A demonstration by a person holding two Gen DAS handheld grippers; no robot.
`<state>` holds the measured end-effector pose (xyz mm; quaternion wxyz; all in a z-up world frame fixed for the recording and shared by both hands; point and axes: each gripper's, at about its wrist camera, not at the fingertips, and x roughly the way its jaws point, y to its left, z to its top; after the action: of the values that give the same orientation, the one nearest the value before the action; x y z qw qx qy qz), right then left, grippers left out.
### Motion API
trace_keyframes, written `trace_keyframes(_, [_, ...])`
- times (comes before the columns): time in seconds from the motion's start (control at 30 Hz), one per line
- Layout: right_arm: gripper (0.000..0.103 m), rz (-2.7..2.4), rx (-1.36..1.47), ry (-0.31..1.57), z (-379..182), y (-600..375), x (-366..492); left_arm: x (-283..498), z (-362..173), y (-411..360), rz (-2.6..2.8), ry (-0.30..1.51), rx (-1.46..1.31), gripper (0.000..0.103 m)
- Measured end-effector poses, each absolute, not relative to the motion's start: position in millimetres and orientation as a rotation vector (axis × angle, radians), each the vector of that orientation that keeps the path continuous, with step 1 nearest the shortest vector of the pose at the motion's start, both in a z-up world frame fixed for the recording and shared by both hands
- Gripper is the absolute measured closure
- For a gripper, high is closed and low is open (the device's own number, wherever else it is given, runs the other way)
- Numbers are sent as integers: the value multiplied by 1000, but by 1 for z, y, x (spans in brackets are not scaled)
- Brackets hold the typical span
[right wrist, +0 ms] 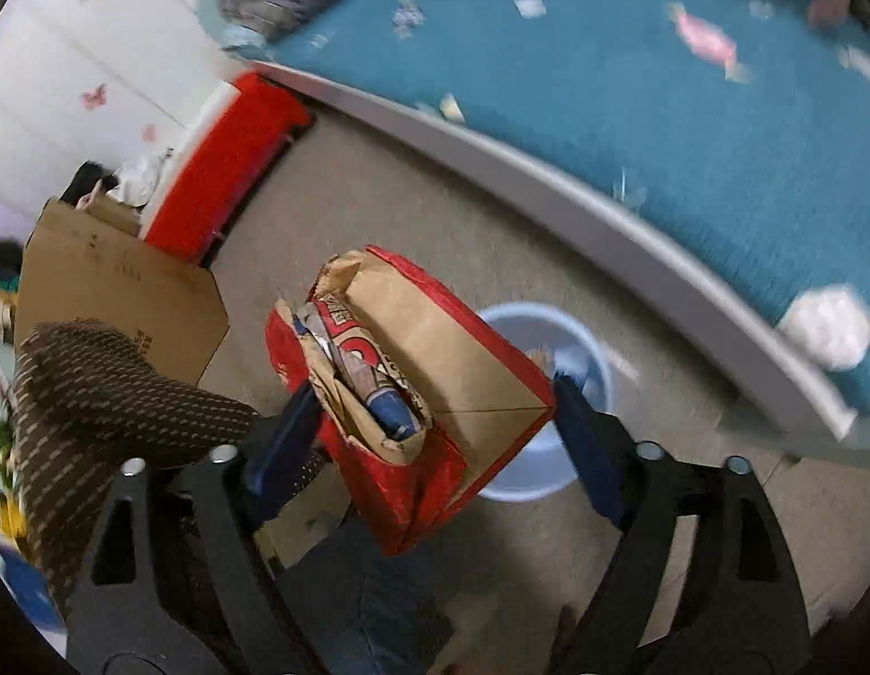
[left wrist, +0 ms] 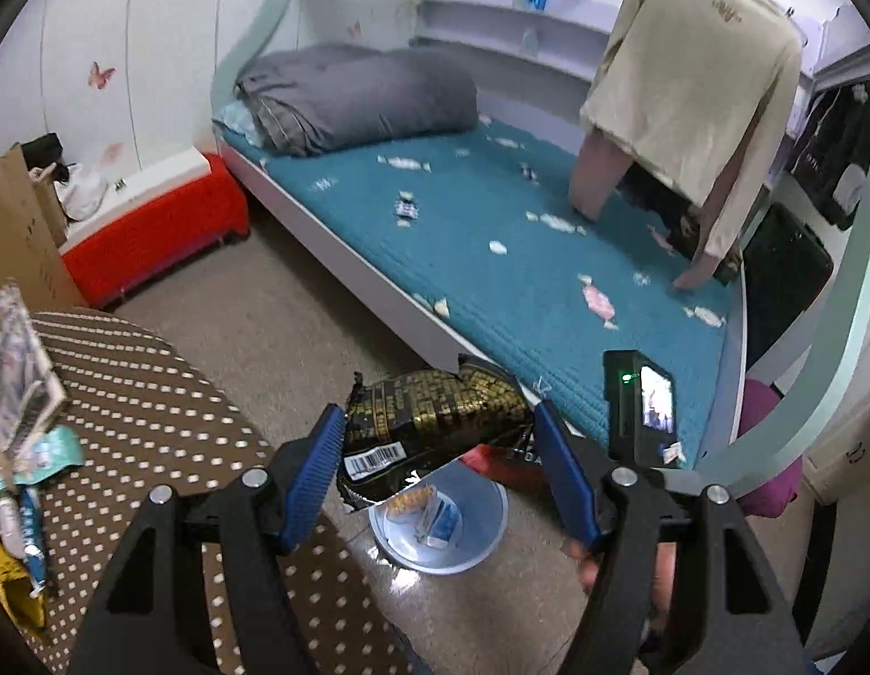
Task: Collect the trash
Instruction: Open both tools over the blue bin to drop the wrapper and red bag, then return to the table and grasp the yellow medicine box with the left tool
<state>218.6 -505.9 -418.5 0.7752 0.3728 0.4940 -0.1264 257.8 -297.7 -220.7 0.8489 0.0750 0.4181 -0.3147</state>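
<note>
Bed (left wrist: 524,259) with teal mattress fills the back, candy wrappers scattered across it; a person in a cream top (left wrist: 699,84) leans on it at the far end. Brown polka-dot table (left wrist: 153,394) at left, with loose packets at its edge. On the floor between table and bed stands the pale blue bin (left wrist: 479,540), a couple of small cartons already in it.

Left gripper (left wrist: 440,450) holds a black-and-gold snack bag (left wrist: 435,422) clamped between its blue pads, jaws about mid-width, long axis of the bag running across from pad to pad. The bin lies just below and slightly forward of this bag.

Right gripper (right wrist: 435,399) has its jaws spread wide; a red-and-brown paper bag (right wrist: 412,388) sits between them, long axis tilted up-left to down-right. Its right corner is at the right pad, but whether either pad presses on it I cannot tell; it looks released. The same bin (right wrist: 581,349) shows directly behind and below it, so it should fall in.

Both hands are near the bin; the right looks closer over the opening. Judged next: left bag goes over the rim and is let go.
</note>
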Motion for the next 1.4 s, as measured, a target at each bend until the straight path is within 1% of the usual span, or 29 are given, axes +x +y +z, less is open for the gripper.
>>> trace_keyframes(0.07, [6,-299,843,1047,-425,-515,210,262,-230,-306,-663,902,181,36])
trace_keyframes(0.17, [6,-296,850,999,-419,-522,199,265,-244,-320,-678,933,202,35])
trace_keyframes(0.4, [6,-352,871,846,-372,-546,157,269,-276,-356,-714,1006,277,33])
trace_keyframes(0.43, [6,-358,867,826,-365,-548,151,271,-279,-359,-715,1011,281,31])
trace_keyframes(0.47, [6,-359,863,808,-357,-549,147,273,-283,-363,-721,1021,282,24])
trace_keyframes(0.53, [6,-360,854,786,-347,-549,142,278,-288,-368,-715,1041,287,14])
trace_keyframes(0.63, [6,-355,848,759,-334,-549,137,283,-290,-371,-686,1051,308,13])
trace_keyframes(0.97, [6,-358,733,674,-290,-517,132,269,-244,-330,-645,947,250,13])
trace_keyframes(1.4, [6,-251,605,602,-204,-455,128,227,-181,-266,-615,806,172,13])
